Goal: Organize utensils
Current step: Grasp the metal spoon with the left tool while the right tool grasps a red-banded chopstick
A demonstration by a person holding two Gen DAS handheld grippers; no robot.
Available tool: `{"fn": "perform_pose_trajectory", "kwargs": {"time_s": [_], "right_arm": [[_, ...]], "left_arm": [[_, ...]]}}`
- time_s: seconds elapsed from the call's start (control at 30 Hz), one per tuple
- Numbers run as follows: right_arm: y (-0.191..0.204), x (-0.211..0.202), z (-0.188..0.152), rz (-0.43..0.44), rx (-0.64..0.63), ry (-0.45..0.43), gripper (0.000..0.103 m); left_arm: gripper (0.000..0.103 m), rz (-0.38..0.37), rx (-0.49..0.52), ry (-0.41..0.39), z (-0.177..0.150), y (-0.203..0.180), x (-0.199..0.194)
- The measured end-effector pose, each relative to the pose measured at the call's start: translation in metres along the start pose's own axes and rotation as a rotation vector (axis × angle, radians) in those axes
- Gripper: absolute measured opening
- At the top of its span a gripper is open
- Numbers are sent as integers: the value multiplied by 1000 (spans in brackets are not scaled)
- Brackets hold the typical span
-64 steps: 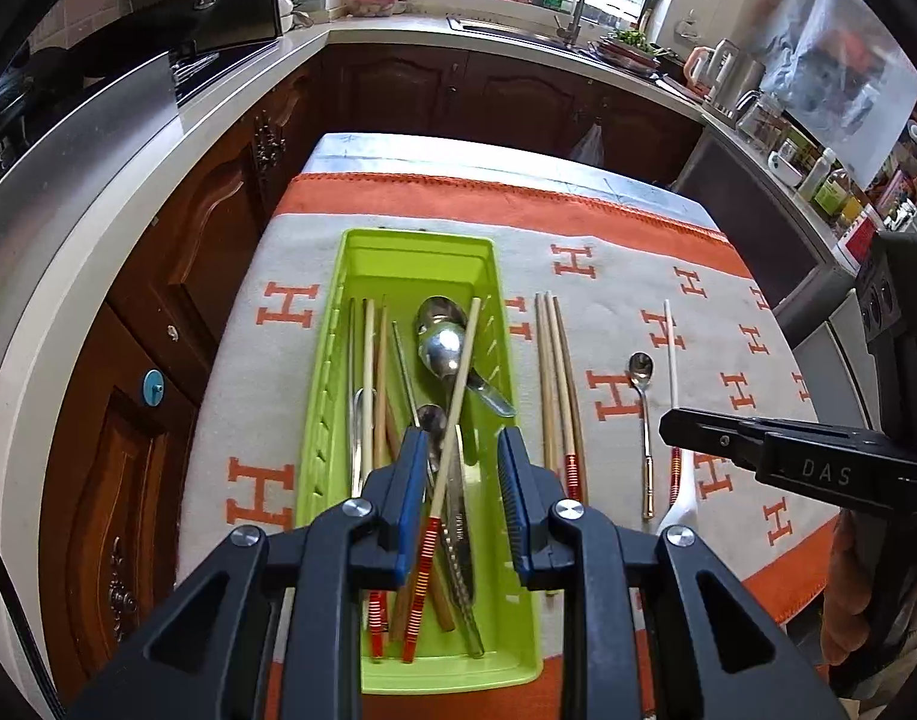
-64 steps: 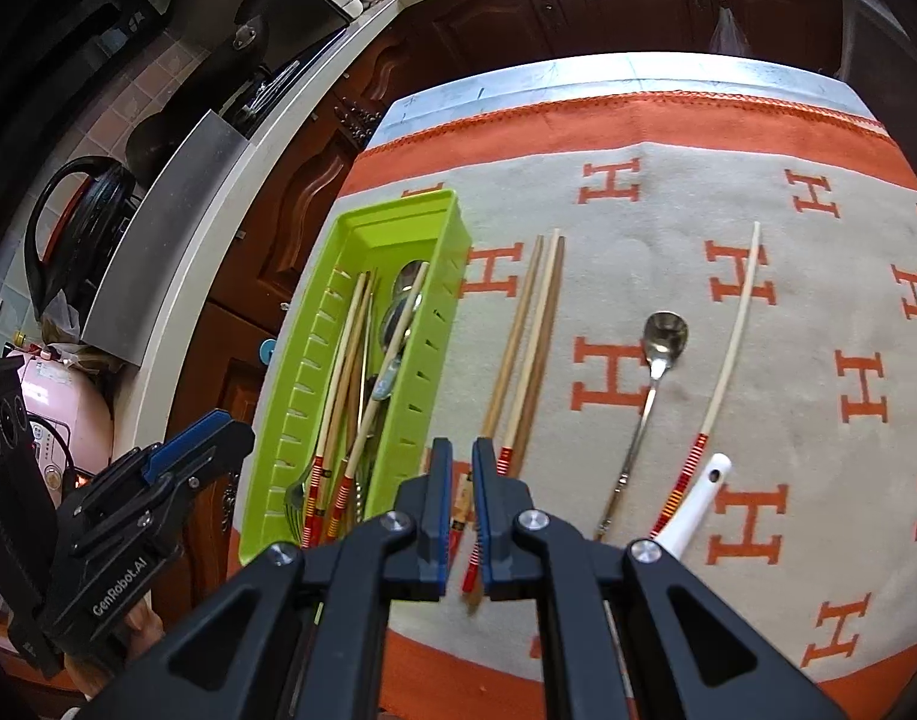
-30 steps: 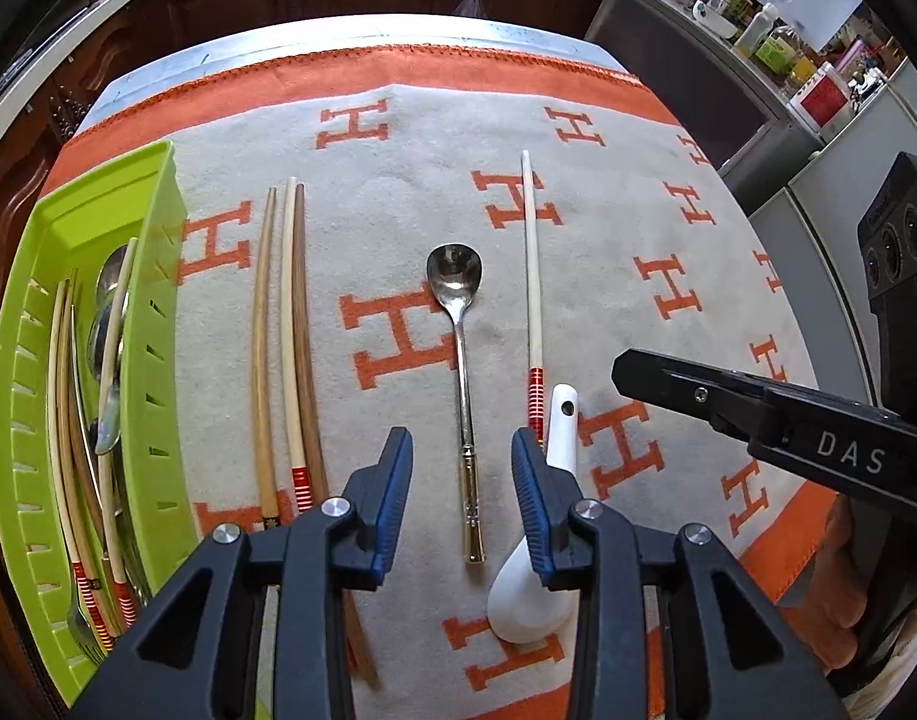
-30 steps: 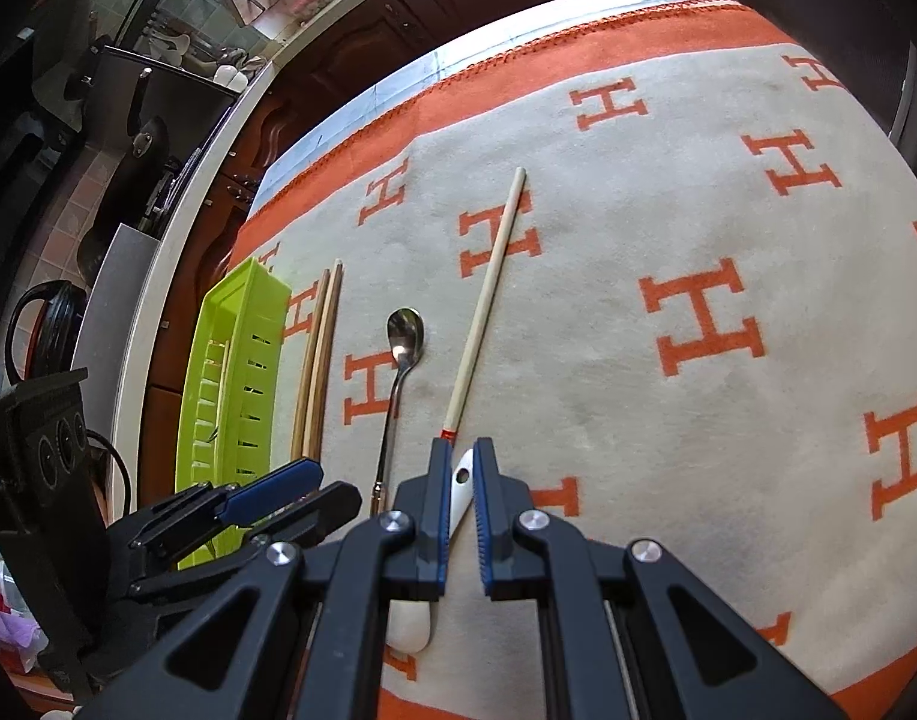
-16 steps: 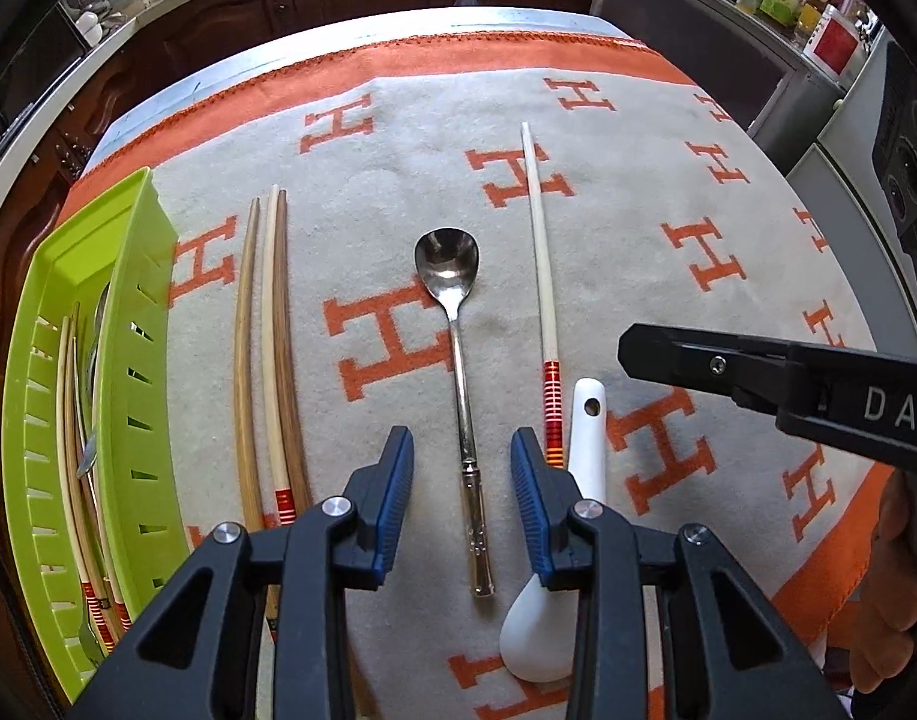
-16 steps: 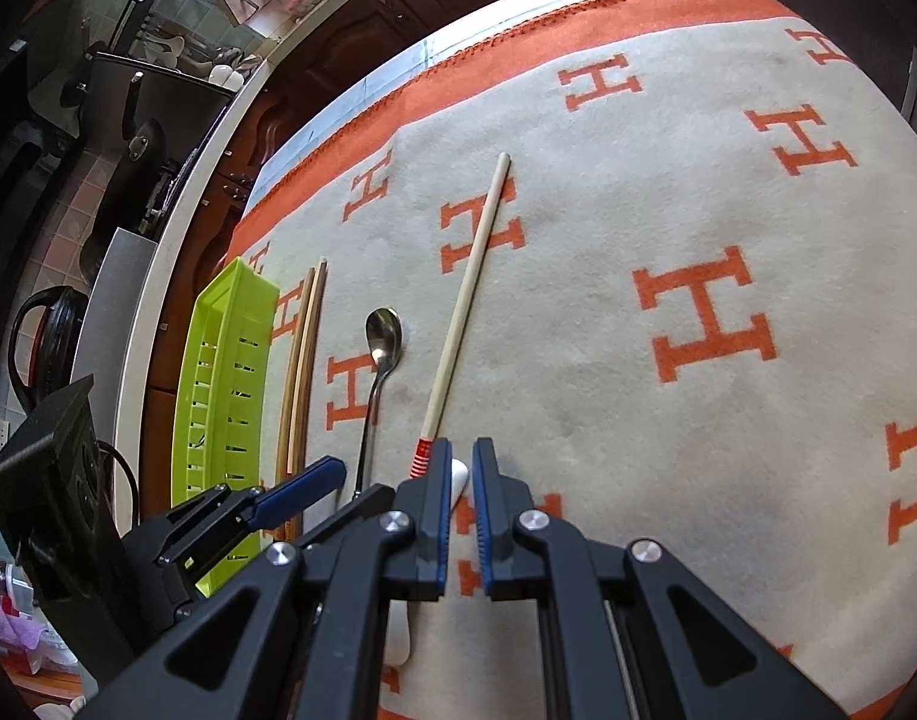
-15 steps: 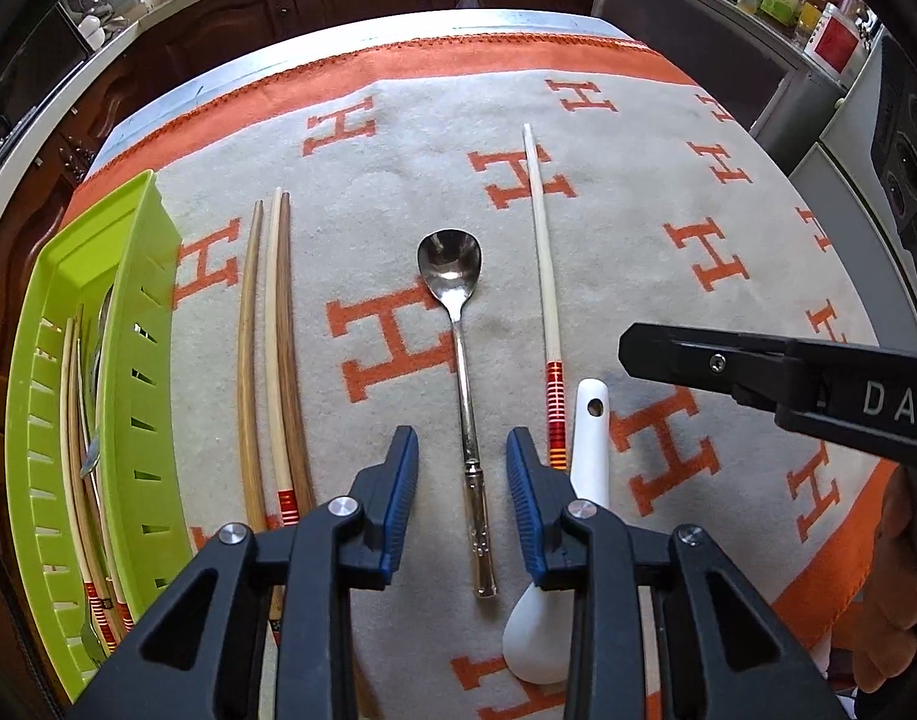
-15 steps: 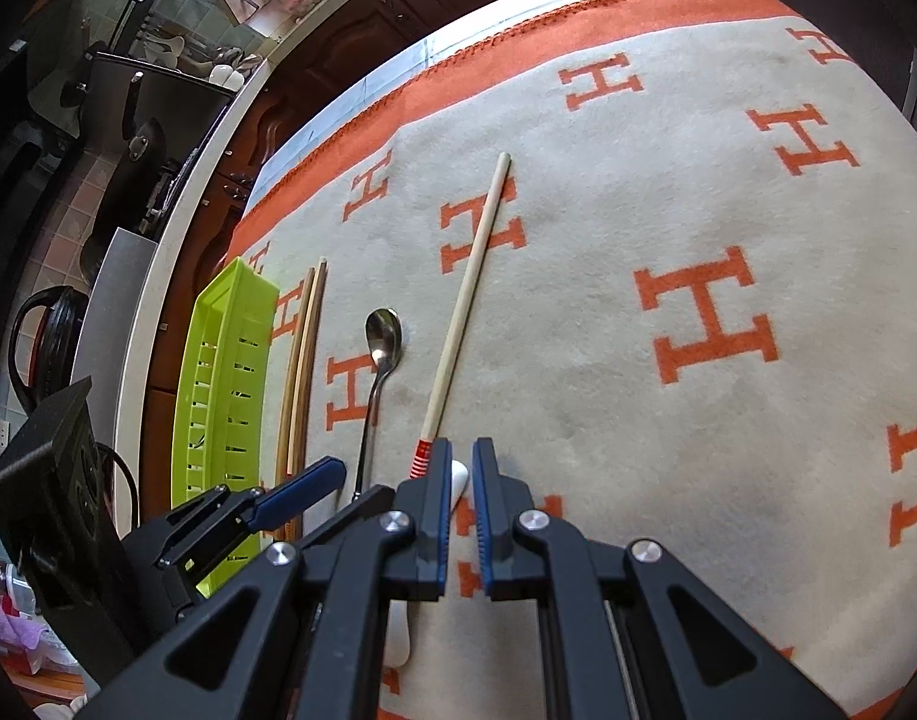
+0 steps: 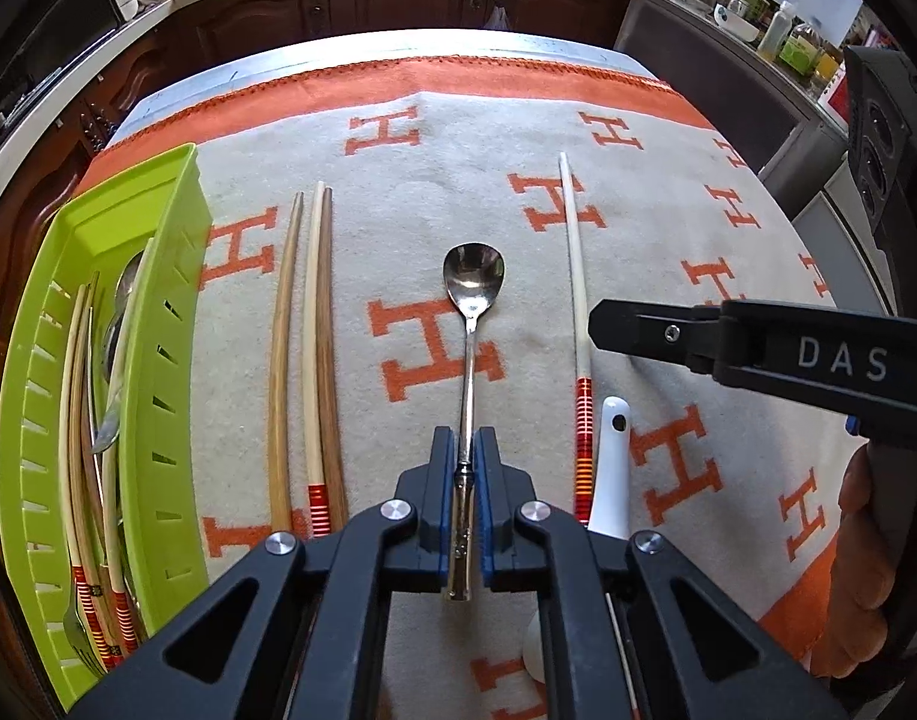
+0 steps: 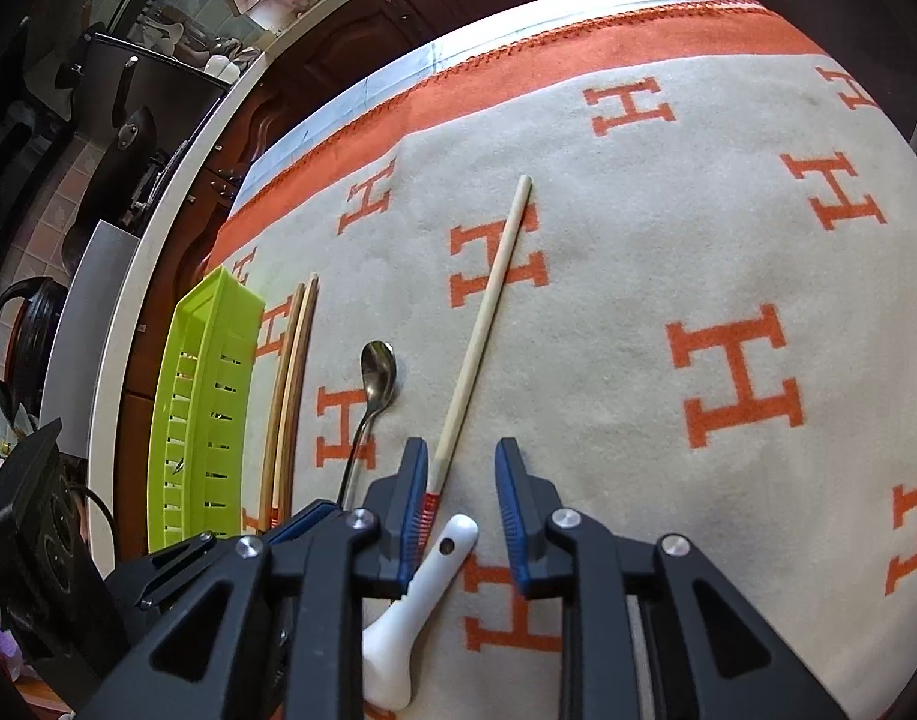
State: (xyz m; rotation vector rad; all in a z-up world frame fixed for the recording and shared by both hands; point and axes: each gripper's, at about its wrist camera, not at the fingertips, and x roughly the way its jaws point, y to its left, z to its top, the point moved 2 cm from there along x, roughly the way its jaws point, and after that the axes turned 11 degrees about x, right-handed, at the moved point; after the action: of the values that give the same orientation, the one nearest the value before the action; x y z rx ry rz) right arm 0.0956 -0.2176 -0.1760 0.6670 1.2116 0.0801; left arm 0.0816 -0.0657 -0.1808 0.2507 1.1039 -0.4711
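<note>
Metal spoon (image 9: 469,324) lies on the cloth, bowl pointing away, handle toward the near edge. Left gripper (image 9: 469,450) has its blue pads pressed against both sides of the handle near its end; spoon pinched, resting flat on the cloth as far as can be seen.

Just right of the spoon: a pale chopstick (image 9: 575,276) with red and yellow bands at its near end, lying lengthwise. Beside its banded end, a white ceramic spoon (image 9: 611,468), handle with a small hole pointing away, bowl mostly hidden under the left gripper's frame.

Right gripper (image 10: 461,480) hangs over these two. Its jaws are opening; the chopstick's banded end lies against the inner face of the left-hand pad, and the white spoon's handle tip sits in the gap. The right-hand pad touches nothing, so no grip.

Left of the metal spoon: three chopsticks (image 9: 308,330) side by side, two brown wood and one pale with red bands.

Farther left: green slotted tray (image 9: 158,324) at the cloth's edge, holding chopsticks and metal cutlery.

Cloth (image 9: 668,228) is cream with orange H letters and an orange border. A hand (image 9: 860,570) holds the right gripper's grip at the right edge of the left wrist view.
</note>
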Motion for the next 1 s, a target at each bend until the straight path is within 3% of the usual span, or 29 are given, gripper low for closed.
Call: {"fn": "perform_pose_trajectory", "kwargs": {"time_s": [0.13, 0.3, 0.47, 0.53, 0.73, 0.8, 0.87, 1.0], "right_arm": [[12, 6, 1, -54, -46, -20, 23], [30, 17, -2, -181, -134, -60, 23], [53, 28, -12, -369, -272, -120, 18], [55, 30, -14, -404, -290, -142, 11], [33, 19, -3, -326, -176, -134, 5], [24, 14, 2, -280, -123, -132, 5], [15, 9, 6, -241, -81, -135, 5], [2, 2, 9, -184, -32, -137, 5]], "left_arm": [[4, 8, -21, -28, 0, 8, -10], [4, 8, -44, -67, -1, 18, -24], [4, -31, -55, -26, -5, 21, -15], [4, -49, -56, -9, -7, 20, -10], [5, -110, -68, 36, -9, 20, 2], [8, -125, -80, 37, -7, 21, 3], [26, -129, -85, 32, -3, 22, 3], [30, -106, -86, 12, 9, 29, 2]]}}
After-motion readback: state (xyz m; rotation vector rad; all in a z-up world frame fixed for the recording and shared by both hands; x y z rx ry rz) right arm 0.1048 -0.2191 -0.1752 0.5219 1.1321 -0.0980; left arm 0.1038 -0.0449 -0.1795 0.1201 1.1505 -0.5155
